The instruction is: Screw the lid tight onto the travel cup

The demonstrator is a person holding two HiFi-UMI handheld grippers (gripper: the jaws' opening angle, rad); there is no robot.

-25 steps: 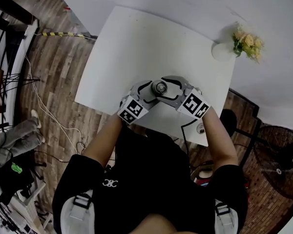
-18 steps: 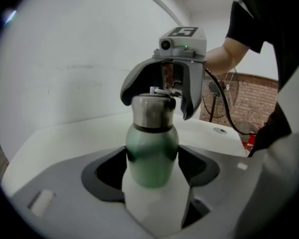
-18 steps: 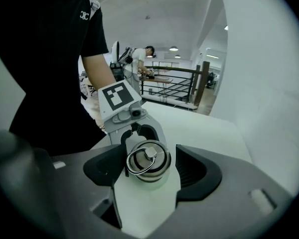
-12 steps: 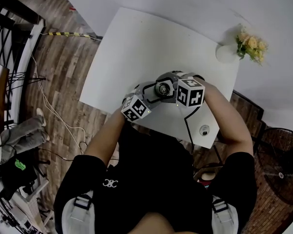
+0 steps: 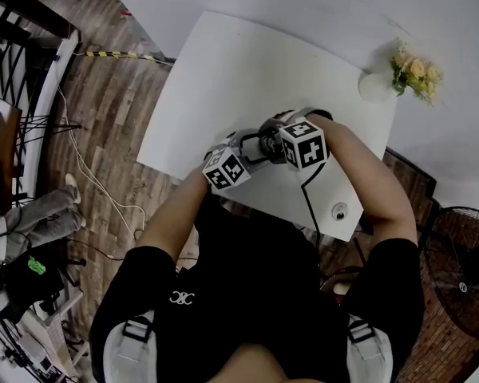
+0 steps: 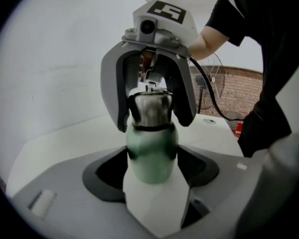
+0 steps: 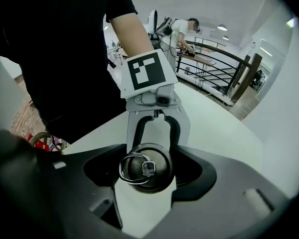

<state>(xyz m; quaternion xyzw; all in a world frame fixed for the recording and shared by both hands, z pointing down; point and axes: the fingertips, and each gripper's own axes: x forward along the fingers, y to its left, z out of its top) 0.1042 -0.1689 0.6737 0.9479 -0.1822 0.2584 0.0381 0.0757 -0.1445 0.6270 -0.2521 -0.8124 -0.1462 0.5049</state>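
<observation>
Two pinches: left tool [image 7: 157, 142] on the travel cup [image 6: 152, 156], right tool [image 6: 153, 123] on its lid [image 7: 148, 167]. Tightening step, I judge; next, twist clockwise.

- two grippers: left gripper [image 5: 251, 155], right gripper [image 5: 275, 139]
- one travel cup [image 6: 152, 154]
- one lid [image 7: 146, 167]
- one table [image 5: 223, 78]
- one flower vase [image 5: 381, 85], upper right
- one fan [image 5: 461, 268], lower right

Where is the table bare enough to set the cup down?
Bare: the table at far and left, up to the vase. Crowded: the near edge, where the left gripper holds the cup, the right gripper its lid; a cable and disc lie beside.
</observation>
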